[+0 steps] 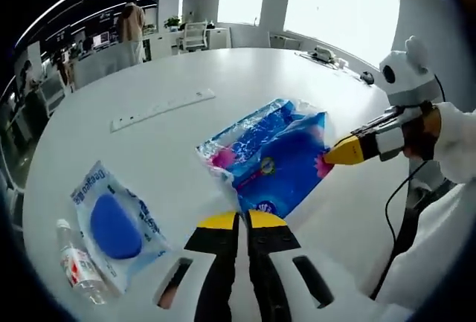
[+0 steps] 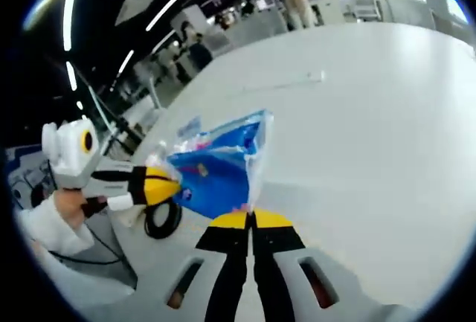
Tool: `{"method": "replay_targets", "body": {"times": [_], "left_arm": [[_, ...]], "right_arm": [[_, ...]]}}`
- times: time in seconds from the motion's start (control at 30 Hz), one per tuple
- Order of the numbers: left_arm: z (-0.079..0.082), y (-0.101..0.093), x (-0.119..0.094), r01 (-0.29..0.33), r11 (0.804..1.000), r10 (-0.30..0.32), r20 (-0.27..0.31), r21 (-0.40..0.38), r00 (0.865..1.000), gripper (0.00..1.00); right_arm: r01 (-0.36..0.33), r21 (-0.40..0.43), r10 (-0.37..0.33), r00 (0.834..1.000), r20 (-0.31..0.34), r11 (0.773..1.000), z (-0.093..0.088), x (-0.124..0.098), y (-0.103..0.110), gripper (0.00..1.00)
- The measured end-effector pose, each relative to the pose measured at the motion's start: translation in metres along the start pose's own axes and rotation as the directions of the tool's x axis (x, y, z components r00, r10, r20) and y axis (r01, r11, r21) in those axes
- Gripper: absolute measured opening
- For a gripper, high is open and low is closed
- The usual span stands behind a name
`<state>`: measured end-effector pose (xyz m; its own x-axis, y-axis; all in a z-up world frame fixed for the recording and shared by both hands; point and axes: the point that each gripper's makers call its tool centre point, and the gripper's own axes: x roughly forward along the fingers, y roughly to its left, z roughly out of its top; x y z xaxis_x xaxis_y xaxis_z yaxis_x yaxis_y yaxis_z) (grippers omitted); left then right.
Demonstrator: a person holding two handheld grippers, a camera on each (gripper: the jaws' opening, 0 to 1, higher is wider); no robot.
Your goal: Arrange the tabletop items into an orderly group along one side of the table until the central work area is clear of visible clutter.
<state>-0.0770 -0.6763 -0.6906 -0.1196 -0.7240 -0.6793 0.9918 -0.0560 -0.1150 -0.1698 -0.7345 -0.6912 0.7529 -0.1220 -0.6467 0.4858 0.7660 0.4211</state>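
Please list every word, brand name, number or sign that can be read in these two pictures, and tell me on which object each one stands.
"Deeyeo", uncertain, tilted and blurred: on the clear packet with a blue oval.
Red label on the small bottle: too small to read.
Round yellow emblem and white print on the blue plastic pack held by both grippers: blurred, unreadable.
White power strip: no readable marking.
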Motion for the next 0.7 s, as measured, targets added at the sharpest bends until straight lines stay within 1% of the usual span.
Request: {"method": "replay_targets", "body": {"times": [0.03,0.1,0.17,0.23,0.33,0.47,0.53,0.6,0.7], "left_arm": [[0.003,-0.002,0.003,0.01,1.0,-0.01,-0.001,0.015,1.0,0.01],[0.009,-0.006,0.01,0.031,0.999,-0.031,-0.005,0.029,1.0,0.02],[0.014,-0.008,0.018,0.047,0.998,-0.046,-0.016,0.047,0.999,0.02],[0.018,-0.011,0.025,0.061,0.995,-0.059,-0.024,0.074,0.998,0.02],[0.025,-0.013,0.034,0.073,0.994,-0.071,-0.029,0.078,0.997,0.03],[0.031,-0.011,0.044,0.076,0.993,-0.073,-0.036,0.089,0.997,0.02],[0.034,-0.009,0.05,0.071,0.994,-0.068,-0.037,0.088,0.997,0.02],[0.035,-0.007,0.057,0.066,0.991,-0.061,-0.052,0.118,0.997,0.01],[0.038,-0.003,0.066,0.06,0.987,-0.05,-0.07,0.151,0.996,0.01]], "right_arm": [[0.004,0.002,-0.004,1.0,0.003,1.0,0.001,0.0,-0.002,0.0],[0.021,0.035,-0.022,0.999,0.027,0.999,0.01,-0.003,-0.014,0.0],[0.031,0.044,-0.033,0.999,0.034,0.999,0.013,-0.005,-0.023,0.0],[0.04,0.049,-0.042,0.998,0.038,0.998,0.015,-0.005,-0.028,0.0],[0.058,0.062,-0.06,0.997,0.037,0.996,0.016,-0.003,-0.039,0.0],[0.069,0.059,-0.071,0.997,0.031,0.996,0.02,-0.001,-0.05,0.0],[0.074,0.066,-0.076,0.997,0.033,0.995,0.025,0.001,-0.056,0.0],[0.074,0.063,-0.076,0.997,0.032,0.995,0.031,0.005,-0.058,0.0],[0.081,0.025,-0.081,0.996,0.026,0.996,0.04,0.011,-0.064,0.0]]}}
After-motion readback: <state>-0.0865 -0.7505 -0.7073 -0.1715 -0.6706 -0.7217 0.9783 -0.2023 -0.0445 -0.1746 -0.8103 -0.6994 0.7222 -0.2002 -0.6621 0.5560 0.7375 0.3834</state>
